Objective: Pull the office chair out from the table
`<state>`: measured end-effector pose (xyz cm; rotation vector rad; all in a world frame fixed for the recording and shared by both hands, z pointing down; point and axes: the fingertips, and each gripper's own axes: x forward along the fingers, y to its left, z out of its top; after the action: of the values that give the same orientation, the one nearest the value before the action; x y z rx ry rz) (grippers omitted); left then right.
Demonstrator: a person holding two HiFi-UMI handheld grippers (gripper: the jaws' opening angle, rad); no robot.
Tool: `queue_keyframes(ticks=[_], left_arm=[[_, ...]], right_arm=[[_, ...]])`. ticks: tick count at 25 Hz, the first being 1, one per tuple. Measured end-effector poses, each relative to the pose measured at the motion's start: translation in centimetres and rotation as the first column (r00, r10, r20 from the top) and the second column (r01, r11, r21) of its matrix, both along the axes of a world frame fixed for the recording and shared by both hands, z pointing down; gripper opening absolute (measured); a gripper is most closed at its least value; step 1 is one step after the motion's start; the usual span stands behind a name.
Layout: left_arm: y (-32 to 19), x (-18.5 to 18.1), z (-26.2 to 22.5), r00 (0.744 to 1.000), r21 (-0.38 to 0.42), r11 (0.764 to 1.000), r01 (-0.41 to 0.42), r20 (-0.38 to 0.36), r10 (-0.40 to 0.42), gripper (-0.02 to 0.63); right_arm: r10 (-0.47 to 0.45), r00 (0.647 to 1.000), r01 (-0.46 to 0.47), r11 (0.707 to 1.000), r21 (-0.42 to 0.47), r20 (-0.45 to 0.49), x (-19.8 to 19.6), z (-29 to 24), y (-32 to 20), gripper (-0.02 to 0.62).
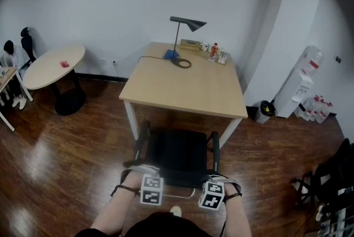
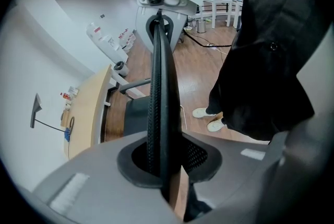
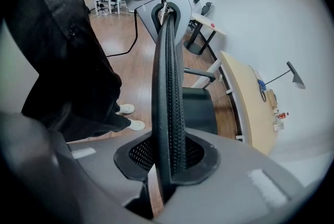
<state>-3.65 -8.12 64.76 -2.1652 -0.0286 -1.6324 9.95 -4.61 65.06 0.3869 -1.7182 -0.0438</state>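
The left gripper (image 2: 164, 161) has its jaws drawn in close on the thin top rim of the office chair's (image 1: 180, 154) black backrest (image 2: 159, 82), the dark pads pressing it from both sides. The right gripper (image 3: 168, 157) pinches the same rim further along in the same narrow grip. Both point steeply down, marker cubes uppermost, with the person's hands right behind them. The person stands close behind the chair in dark clothing and light shoes (image 3: 130, 116). The chair faces the pale wooden surface (image 1: 191, 87), its seat just beside the near edge and between the two white near legs, armrests reaching toward that edge. At the surface's far edge stands a dark desk lamp (image 1: 186, 29) on a blue base, its cord looping beside it, and toward the far right corner there is a small cluster of bottles (image 1: 215, 52). Off to the left on the wooden floor (image 1: 72, 145) is a round table (image 1: 52, 66). To the right, a small bin (image 1: 266, 111) sits by the wall with a water dispenser (image 1: 301, 84) beyond it.
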Motion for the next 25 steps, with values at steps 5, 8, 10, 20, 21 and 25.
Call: queue_keyframes(ticks=[5,8,10,20,21,25], left_arm=[[0.9,-0.2,-0.1,1.000,-0.002,1.000,-0.007,-0.007,0.007,0.066],[1.4,-0.4,-0.1,1.000,-0.004,1.000,-0.013,-0.006,0.013,0.066],[2.0,-0.4,-0.1,1.000,-0.008,1.000,-0.016,-0.004,0.016,0.066],[4.5,-0.8,-0.3,1.000,-0.022,1.000,-0.019,-0.001,0.019,0.066],[4.7,-0.9,-0.3,1.000,-0.020,1.000,-0.020,-0.001,0.020,0.066],[5.5,-1.0,-0.2,1.000,-0.017,1.000,-0.026,-0.003,0.026,0.066]], right_arm=[[0.005,1.000,-0.005,1.000,-0.002,-0.002,-0.3,-0.1,1.0,0.083],[0.011,1.000,-0.011,1.000,-0.005,-0.001,-0.4,-0.1,1.6,0.083],[0.015,1.000,-0.015,1.000,-0.006,0.001,-0.5,-0.1,2.2,0.083],[0.031,1.000,-0.031,1.000,-0.006,0.005,-0.8,-0.2,4.6,0.088],[0.031,0.999,-0.031,0.999,-0.006,0.006,-0.9,-0.2,4.7,0.089],[0.040,0.999,-0.040,0.999,-0.020,0.007,-1.0,-0.2,5.6,0.094]])
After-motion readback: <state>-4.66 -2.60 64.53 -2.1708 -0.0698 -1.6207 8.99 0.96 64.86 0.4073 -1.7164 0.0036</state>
